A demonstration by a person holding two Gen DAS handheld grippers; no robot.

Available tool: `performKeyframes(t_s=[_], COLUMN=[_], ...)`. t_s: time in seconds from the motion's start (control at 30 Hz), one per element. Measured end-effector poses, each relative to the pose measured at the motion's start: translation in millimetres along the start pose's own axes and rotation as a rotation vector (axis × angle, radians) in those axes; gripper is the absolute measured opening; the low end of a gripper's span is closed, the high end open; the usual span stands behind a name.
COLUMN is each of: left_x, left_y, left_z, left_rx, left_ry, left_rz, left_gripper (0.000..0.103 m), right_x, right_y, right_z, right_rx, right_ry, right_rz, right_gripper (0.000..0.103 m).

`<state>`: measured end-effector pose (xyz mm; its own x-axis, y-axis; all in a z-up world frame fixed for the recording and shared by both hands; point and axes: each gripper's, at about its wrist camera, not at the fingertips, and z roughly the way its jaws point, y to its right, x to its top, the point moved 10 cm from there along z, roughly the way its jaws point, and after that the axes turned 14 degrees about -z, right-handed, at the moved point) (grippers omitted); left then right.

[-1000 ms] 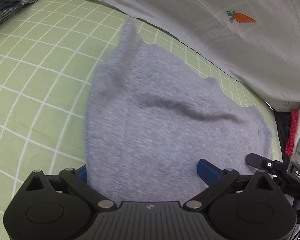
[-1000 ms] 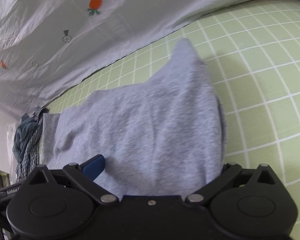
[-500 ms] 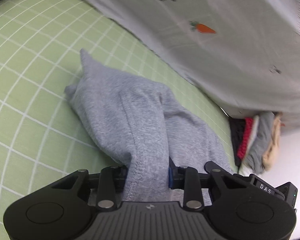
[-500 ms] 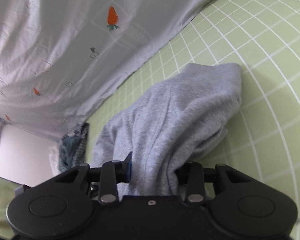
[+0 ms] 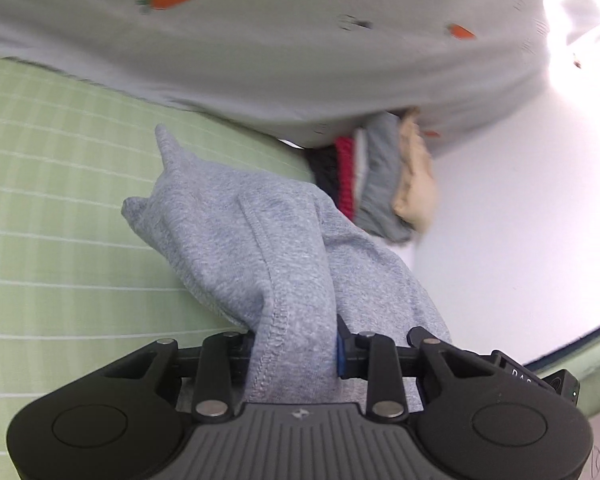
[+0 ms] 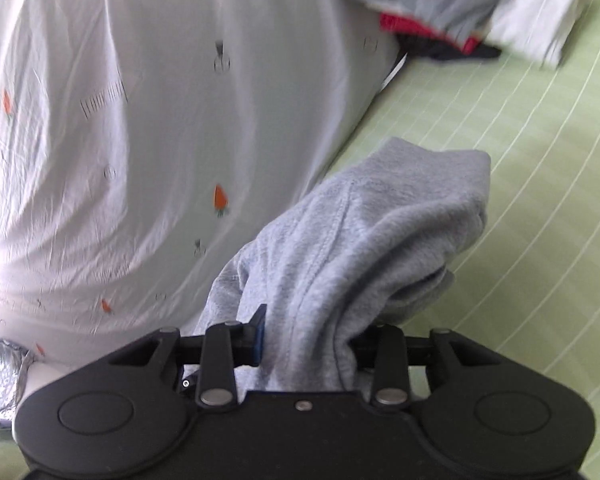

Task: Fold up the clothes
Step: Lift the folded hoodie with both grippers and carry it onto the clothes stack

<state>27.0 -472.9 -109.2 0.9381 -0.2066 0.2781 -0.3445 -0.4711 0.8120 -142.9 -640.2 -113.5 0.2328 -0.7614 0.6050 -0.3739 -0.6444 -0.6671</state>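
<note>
A grey knit garment hangs bunched from both grippers above the green checked bed sheet. My left gripper is shut on a stitched hem of it. My right gripper is shut on another part of the same garment, which droops in folds toward the sheet. The fingertips of both grippers are hidden by the cloth.
A white quilt with carrot prints lies along the far side and fills the left of the right wrist view. A pile of folded clothes, red, grey and beige, sits at the bed's end; it also shows in the right wrist view.
Both grippers closed on the grey garment, which lay flat a second ago, and lifted it off the sheet. Both views have swung toward the pile of clothes.
</note>
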Motion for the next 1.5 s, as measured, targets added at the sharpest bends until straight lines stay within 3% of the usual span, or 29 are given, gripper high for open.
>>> performKeyframes(t_s=[0.13,0.33,0.5,0.63,0.7,0.8,0.87,0.93,0.97,1.03,1.13,1.23,1.27,1.3,1.4,1.5], left_x=[-10,-9,29,76,102,131,141,145,145,145,144,135,133,129,115,99], left_y=[62,165,245,287,289,267,243,228,224,218,213,208,209,211,220,233], left_z=[46,127,193,243,280,340,365,375,377,376,367,352,346,338,314,288], left_rx=[-0.077,-0.159,-0.202,-0.232,-0.161,0.022,0.109,0.115,0.098,0.118,0.172,0.257,0.283,0.301,0.326,0.345], left_ry=[0.069,0.190,0.262,0.344,0.379,0.367,0.361,0.355,0.354,0.364,0.388,0.407,0.418,0.427,0.459,0.522], left_rz=[0.019,0.056,0.103,0.168,0.176,0.170,0.137,0.107,0.098,0.110,0.149,0.221,0.257,0.289,0.355,0.388], left_gripper=[0.033,0.033,0.033,0.034,0.038,0.040,0.040,0.042,0.045,0.057,0.063,0.081,0.082,0.084,0.103,0.103], right_x=[49,176,286,372,410,448,457,458,457,453,443,429,424,421,400,376], right_y=[30,87,117,134,147,183,204,218,220,220,217,213,213,213,209,206], right_z=[-42,-83,-93,-74,-51,6,35,56,59,60,55,45,38,32,15,-8], right_rx=[-0.005,0.056,0.067,0.067,0.015,-0.219,-0.361,-0.432,-0.457,-0.499,-0.559,-0.548,-0.532,-0.525,-0.514,-0.517], right_ry=[0.078,0.151,0.192,0.241,0.253,0.210,0.200,0.209,0.229,0.280,0.327,0.340,0.344,0.352,0.354,0.323], right_rz=[-0.049,-0.224,-0.341,-0.468,-0.554,-0.688,-0.746,-0.782,-0.792,-0.821,-0.893,-0.893,-0.875,-0.853,-0.820,-0.783], right_gripper=[0.036,0.036,0.035,0.035,0.038,0.064,0.064,0.068,0.078,0.087,0.089,0.093,0.097,0.099,0.103,0.103])
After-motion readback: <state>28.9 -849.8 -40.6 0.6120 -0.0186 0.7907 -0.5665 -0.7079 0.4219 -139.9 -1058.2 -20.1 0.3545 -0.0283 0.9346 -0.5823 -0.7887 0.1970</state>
